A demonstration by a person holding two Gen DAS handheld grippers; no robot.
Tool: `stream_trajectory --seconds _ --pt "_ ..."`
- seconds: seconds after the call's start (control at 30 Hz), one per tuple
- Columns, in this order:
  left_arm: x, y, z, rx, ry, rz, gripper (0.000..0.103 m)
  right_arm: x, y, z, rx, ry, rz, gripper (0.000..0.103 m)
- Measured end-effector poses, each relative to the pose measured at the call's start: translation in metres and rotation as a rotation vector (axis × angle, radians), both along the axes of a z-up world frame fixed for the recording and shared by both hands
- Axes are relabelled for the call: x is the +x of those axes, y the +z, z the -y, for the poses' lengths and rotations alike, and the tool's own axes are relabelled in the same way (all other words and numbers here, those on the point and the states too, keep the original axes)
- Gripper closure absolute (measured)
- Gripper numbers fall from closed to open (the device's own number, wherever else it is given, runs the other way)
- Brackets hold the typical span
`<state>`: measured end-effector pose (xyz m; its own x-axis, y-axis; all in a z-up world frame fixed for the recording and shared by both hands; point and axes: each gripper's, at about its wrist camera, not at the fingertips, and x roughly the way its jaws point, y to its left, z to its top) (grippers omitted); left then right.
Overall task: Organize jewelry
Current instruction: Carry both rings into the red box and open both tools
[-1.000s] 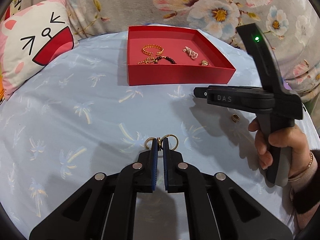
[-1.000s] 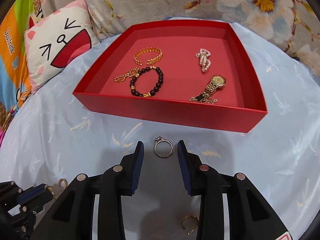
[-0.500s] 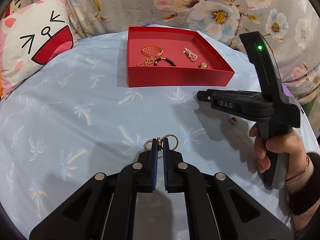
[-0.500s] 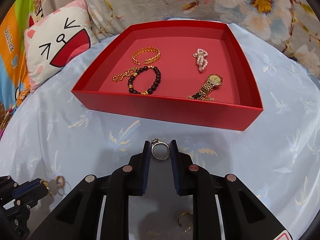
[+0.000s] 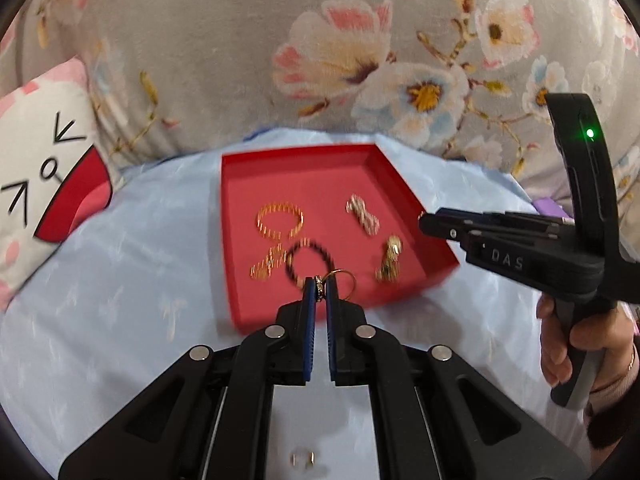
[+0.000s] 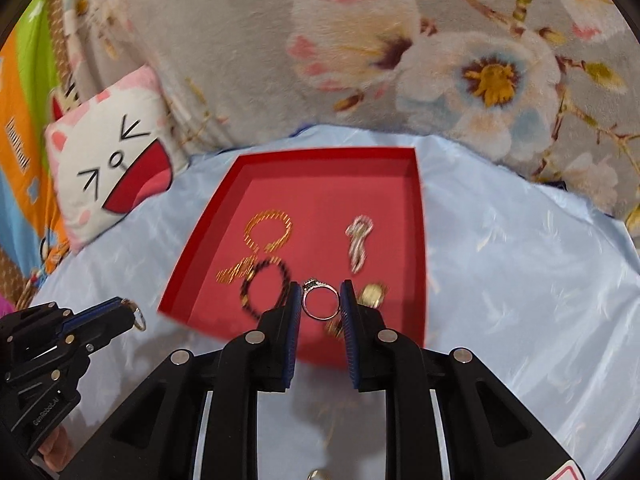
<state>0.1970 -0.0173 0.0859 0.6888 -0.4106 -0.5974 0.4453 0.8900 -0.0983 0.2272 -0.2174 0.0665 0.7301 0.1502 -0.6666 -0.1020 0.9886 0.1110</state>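
Both grippers lifted toward red tray (image 6: pixel 418 240) | left gripper (image 5: pixel 320 286) pinching gold earrings (image 5: pixel 338 280) | right gripper (image 6: pixel 320 300) clamping silver ring (image 6: pixel 318 300) | release low, clear of bracelet (image 6: pixel 264 288)

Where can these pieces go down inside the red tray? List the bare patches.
In the red tray, the far strip behind the gold bangle and pearl piece is bare, as is the lane between them. The near half is crowded: beaded bracelet, gold chain, watch.

Pale blue bedsheet (image 6: pixel 520 280) under red tray (image 6: pixel 418 240), cat pillow (image 6: pixel 108 176), perhaps earring (image 5: pixel 303 458).
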Motion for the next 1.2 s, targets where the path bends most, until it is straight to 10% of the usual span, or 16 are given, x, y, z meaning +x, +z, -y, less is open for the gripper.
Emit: stream_trajectory --seconds 0.43,1.2 --pt "0.141 -0.024 0.075 0.041 -0.015 -0.097 0.099 0.113 -0.027 0.031 -0.003 -0.084 -0.103 0.084" --pt "0.113 -0.02 0.072 0.124 0.085 0.005 0.098 0.056 -0.013 0.027 0.016 -0.044 -0.01 0.082"
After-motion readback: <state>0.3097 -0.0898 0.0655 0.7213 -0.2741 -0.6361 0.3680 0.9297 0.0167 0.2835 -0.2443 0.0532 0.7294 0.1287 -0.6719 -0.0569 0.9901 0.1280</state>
